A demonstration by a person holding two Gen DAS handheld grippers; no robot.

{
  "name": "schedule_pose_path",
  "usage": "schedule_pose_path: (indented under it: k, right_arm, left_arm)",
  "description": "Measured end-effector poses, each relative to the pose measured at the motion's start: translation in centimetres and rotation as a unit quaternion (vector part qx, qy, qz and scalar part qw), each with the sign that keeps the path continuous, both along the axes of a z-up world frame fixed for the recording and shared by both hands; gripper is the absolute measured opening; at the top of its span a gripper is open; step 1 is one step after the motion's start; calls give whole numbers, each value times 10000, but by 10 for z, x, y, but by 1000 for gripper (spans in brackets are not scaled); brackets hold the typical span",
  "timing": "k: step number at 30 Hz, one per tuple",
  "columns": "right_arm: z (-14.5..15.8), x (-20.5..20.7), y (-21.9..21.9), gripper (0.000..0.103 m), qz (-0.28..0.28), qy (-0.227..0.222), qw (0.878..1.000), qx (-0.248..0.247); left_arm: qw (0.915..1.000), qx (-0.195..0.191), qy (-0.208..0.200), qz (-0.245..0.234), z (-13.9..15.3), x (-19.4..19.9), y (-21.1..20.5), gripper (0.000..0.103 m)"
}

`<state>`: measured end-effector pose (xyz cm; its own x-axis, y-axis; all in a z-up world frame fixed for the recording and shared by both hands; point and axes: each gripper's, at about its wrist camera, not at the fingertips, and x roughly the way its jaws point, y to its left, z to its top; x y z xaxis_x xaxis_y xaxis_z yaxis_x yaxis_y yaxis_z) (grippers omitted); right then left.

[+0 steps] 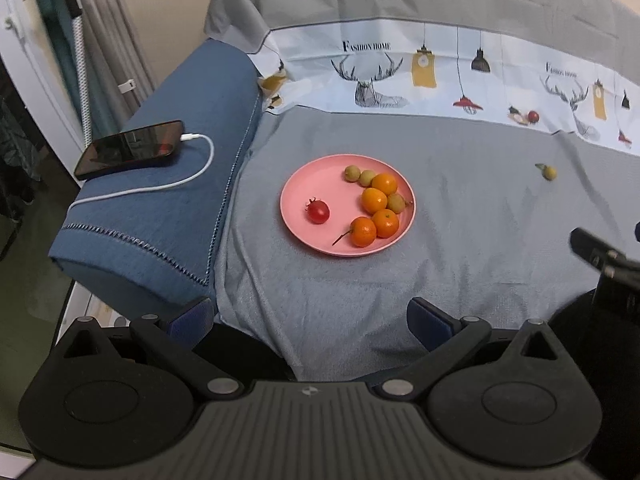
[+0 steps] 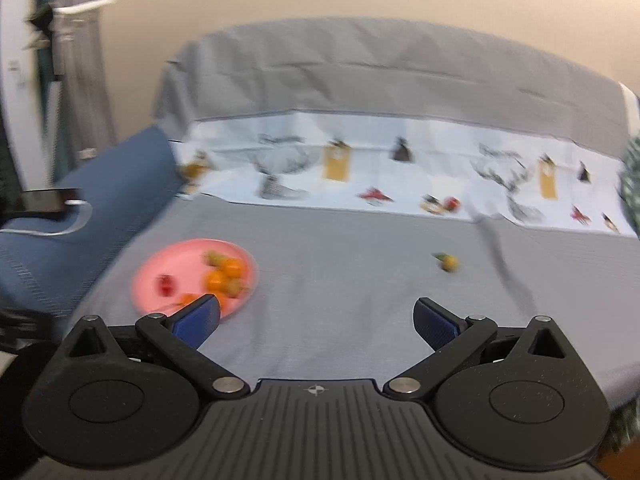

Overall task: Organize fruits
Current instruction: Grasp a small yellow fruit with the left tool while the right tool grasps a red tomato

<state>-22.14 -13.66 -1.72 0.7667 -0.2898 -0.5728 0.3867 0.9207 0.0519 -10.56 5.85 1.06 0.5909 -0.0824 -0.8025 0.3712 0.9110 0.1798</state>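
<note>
A pink plate [image 1: 320,178] lies on the grey sofa cover and holds several oranges [image 1: 374,199], small green-brown fruits [image 1: 352,173] and one red tomato [image 1: 318,211]. One small yellow fruit [image 1: 549,172] lies alone on the cover, far right of the plate. My left gripper [image 1: 310,316] is open and empty, near the seat's front edge, well short of the plate. In the blurred right wrist view, my right gripper [image 2: 316,316] is open and empty, with the plate [image 2: 180,264] ahead left and the yellow fruit [image 2: 450,262] ahead right.
A blue sofa armrest [image 1: 172,208] on the left carries a phone [image 1: 130,148] with a white charging cable [image 1: 192,174]. A printed cloth [image 1: 400,76] runs along the backrest. Part of the right gripper [image 1: 600,256] shows at the right edge.
</note>
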Motion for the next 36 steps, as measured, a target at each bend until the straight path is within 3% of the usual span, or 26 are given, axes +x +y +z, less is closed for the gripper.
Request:
schedule_pose_path:
  k: [9,14,17,21,25,28,29,31,32,34,36]
  right_arm:
    - [-65,40,-130,102,-1210,276,9907,566]
    - [-82,47,-213,102,-1876,238,9803,579]
    - [-95,35,-261,102,-2376,217,9682,748]
    - [-109,18,-304,102,-2826,94,9553,868]
    - [-121,16,-331,102,-3023,-40,9486,934]
    - [-132,23,-344,102,-2992,-87,9490,989]
    - [-134,26,-348,102,-2958,-86,9500,991]
    - [-140,34,-354,102,-2884,-75,9526,963]
    - [-143,38,-356,102,-2832,-66,9545,937]
    - [-148,49,-360,102,-2730,-36,9578,897]
    - [-150,62,-364,102,-2552,-68,9628,885]
  left_arm:
    - [9995,207,196,-132,-17,54,-72,103]
    - [9951,-161,232,-947,-38,85,-168,103]
    - [9842,-348,102,-1736,-68,97,-246,103]
    - [9625,-390,170,-2680,-122,112,-350,103]
    - [9493,-231,326,-3117,-174,121,-426,101]
    - [9476,-119,409,-3165,-201,128,-455,89]
    - [9480,-107,476,-3146,-208,130,-459,75]
    - [9490,-273,606,-3083,-216,137,-463,60]
    - [9499,-429,518,-3053,-215,140,-464,30]
    - [9475,-495,564,-3109,-215,144,-467,28]
    - [9504,-649,473,-3006,-210,149,-458,28]
